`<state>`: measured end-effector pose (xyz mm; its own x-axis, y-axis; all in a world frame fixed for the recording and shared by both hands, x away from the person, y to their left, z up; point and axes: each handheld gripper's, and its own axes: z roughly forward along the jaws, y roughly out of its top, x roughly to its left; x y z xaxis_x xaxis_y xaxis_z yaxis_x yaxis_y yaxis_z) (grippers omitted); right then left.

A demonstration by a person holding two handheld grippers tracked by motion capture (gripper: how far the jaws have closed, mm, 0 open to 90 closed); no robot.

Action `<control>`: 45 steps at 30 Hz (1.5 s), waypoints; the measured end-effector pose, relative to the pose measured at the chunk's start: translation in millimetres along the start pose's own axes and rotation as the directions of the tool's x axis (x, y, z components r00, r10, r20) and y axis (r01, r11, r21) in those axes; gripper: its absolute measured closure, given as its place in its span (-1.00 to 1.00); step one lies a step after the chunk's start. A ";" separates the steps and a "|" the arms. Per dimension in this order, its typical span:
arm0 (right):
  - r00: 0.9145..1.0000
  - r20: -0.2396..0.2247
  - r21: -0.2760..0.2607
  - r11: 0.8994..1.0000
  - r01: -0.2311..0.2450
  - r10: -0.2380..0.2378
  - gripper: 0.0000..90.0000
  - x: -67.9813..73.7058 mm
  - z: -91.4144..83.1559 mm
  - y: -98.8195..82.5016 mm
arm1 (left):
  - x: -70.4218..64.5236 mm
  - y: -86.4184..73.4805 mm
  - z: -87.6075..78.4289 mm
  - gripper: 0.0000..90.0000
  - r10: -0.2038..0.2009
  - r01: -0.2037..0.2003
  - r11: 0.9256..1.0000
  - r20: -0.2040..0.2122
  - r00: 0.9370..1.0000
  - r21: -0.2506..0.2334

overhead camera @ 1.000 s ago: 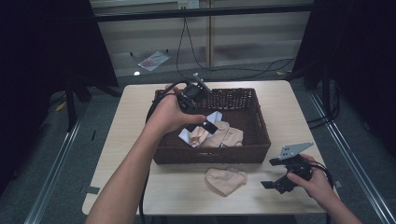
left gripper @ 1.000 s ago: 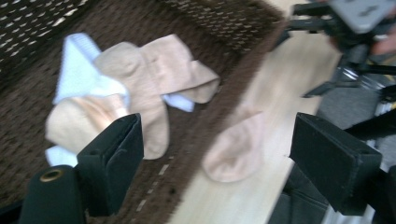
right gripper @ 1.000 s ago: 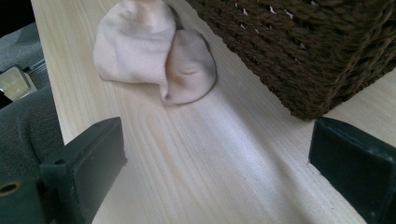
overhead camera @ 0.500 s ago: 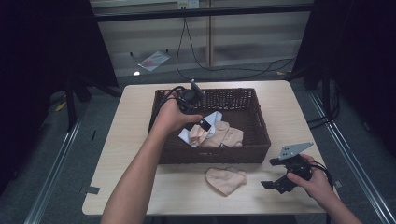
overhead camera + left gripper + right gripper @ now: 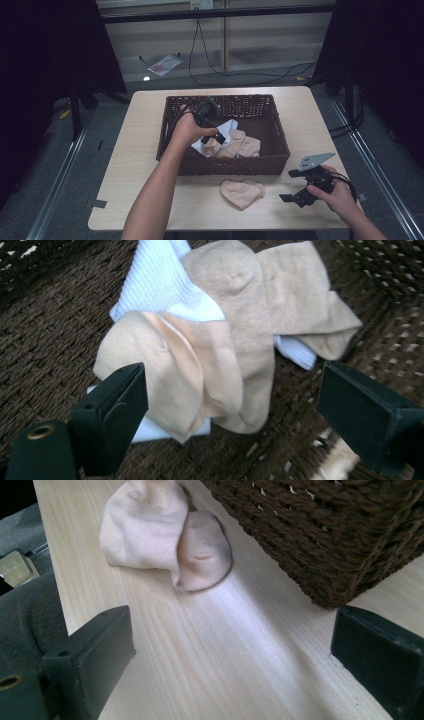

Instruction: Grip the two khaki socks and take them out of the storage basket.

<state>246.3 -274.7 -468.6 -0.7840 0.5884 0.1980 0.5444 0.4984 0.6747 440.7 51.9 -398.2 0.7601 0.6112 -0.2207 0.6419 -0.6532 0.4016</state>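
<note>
In the basket (image 5: pixel 272 131), left gripper (image 5: pixel 214 136) down over the sock pile (image 5: pixel 220 347), nothing gripped yet.

Left jaws wide, just been opening; they straddle the near end of the tan sock (image 5: pixel 185 380), pads clear of it. Right gripper (image 5: pixel 300 190) parked on the table (image 5: pixel 135 165) at 5 o'clock of the basket, jaws wide, nothing between them. Progress, my read: one sock (image 5: pixel 242 192) already out, lying on the table just off the basket's 6 o'clock wall; the tangle of tan and white socks (image 5: pixel 160 285) is left to pull, so early on. Left gripper view gives the pile's layering: tan over white. High view blurs that, but shows both hands and the layout. Right gripper view shows the sock on the table folded over, close to the basket wall.
</note>
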 end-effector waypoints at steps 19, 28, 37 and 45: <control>1.000 -0.002 0.000 1.000 0.002 -0.002 -0.93 -0.5 -0.1 0.1 | 15.6 -5.6 45.6 -0.78 -0.035 0.037 0.998 -0.065 0.997 0.040; 1.000 -0.003 -0.001 1.000 0.000 0.000 -0.93 0.1 -0.8 0.7 | 24.1 -11.7 42.7 0.58 -0.032 0.036 0.998 -0.067 0.997 0.052; 1.000 -0.001 -0.002 1.000 0.000 0.000 -0.93 -0.1 -0.9 0.6 | 20.7 -10.3 1.8 0.86 -0.081 0.081 0.997 0.000 0.997 0.018; 1.000 -0.003 0.000 1.000 0.002 -0.002 -0.93 -0.3 0.5 0.5 | 9.2 -6.5 -43.6 0.86 -0.071 0.071 0.997 0.049 0.996 -0.014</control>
<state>246.9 -274.3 -468.7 -0.7862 0.5851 0.1987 0.5427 0.5001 0.6749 439.2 81.3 -364.0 0.7169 0.6331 -0.2920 0.6930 -0.6017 0.3971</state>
